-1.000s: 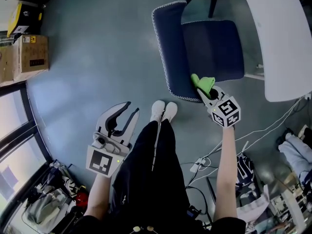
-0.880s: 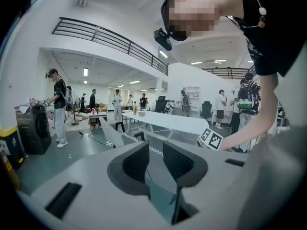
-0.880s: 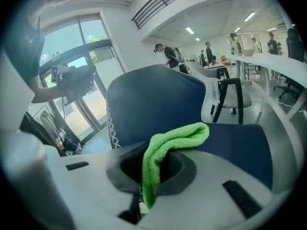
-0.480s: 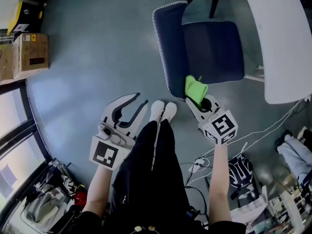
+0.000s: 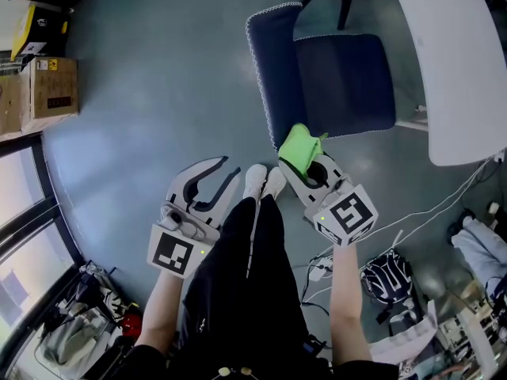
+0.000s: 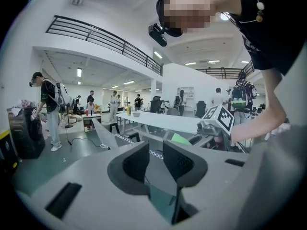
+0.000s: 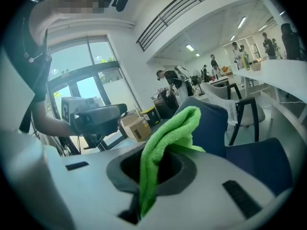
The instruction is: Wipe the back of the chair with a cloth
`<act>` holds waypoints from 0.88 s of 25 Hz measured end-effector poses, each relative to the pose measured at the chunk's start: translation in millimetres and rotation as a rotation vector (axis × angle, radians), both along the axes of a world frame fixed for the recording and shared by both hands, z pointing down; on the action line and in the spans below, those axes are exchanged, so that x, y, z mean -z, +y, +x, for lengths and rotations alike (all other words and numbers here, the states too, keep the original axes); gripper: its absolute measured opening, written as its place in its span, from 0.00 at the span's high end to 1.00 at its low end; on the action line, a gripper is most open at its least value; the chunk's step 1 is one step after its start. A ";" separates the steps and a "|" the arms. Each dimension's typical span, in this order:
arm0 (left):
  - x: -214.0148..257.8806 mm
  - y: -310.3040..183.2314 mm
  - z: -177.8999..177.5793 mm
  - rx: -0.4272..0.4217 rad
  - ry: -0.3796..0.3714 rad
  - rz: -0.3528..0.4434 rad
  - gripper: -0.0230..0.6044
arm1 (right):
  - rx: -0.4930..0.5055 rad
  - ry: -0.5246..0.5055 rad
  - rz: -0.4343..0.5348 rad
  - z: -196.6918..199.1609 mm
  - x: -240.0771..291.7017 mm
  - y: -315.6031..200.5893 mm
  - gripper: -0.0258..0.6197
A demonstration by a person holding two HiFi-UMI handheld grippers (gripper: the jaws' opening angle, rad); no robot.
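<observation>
A: Two grippers show. What does the person's right gripper [image 5: 295,161] hold?
B: Its jaws pinch a bright green fuzzy cloth [image 5: 301,142], which bunches up above them.
A: Where is that against the dark blue padded chair [image 5: 344,81]?
B: At the near end of its white-stitched backrest [image 5: 273,70], near the white shoes [image 5: 265,180]. Whether it touches cannot be told.
A: And the left gripper [image 5: 211,177]?
B: Its jaws are spread with nothing between them, over the grey floor [image 5: 142,109], apart from the chair.
</observation>
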State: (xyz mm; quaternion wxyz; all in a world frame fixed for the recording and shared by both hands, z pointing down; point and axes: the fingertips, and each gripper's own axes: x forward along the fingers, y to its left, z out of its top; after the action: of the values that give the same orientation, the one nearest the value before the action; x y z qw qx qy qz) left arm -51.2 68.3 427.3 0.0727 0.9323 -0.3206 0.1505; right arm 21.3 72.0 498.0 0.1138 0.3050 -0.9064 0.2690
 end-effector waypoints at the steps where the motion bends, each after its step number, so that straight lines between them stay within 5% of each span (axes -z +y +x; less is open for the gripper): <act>1: 0.1 0.6 -0.3 0.000 0.000 0.000 0.82 | -0.011 -0.019 0.005 -2.5 3.9 -1.4 0.93; 15: -1.0 4.0 8.4 -0.017 -0.005 0.005 0.82 | -0.012 -0.189 0.080 -19.4 53.8 -13.2 0.93; 22: -1.0 3.0 5.8 0.014 -0.009 0.003 0.82 | -0.038 -0.059 0.131 27.3 50.5 -21.2 0.93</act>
State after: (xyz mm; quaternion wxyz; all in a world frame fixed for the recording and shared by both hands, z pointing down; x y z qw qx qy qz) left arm -45.4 71.2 428.2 0.0710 0.9295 -0.3277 0.1539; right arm 48.6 50.8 447.5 0.0617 0.3210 -0.9190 0.2204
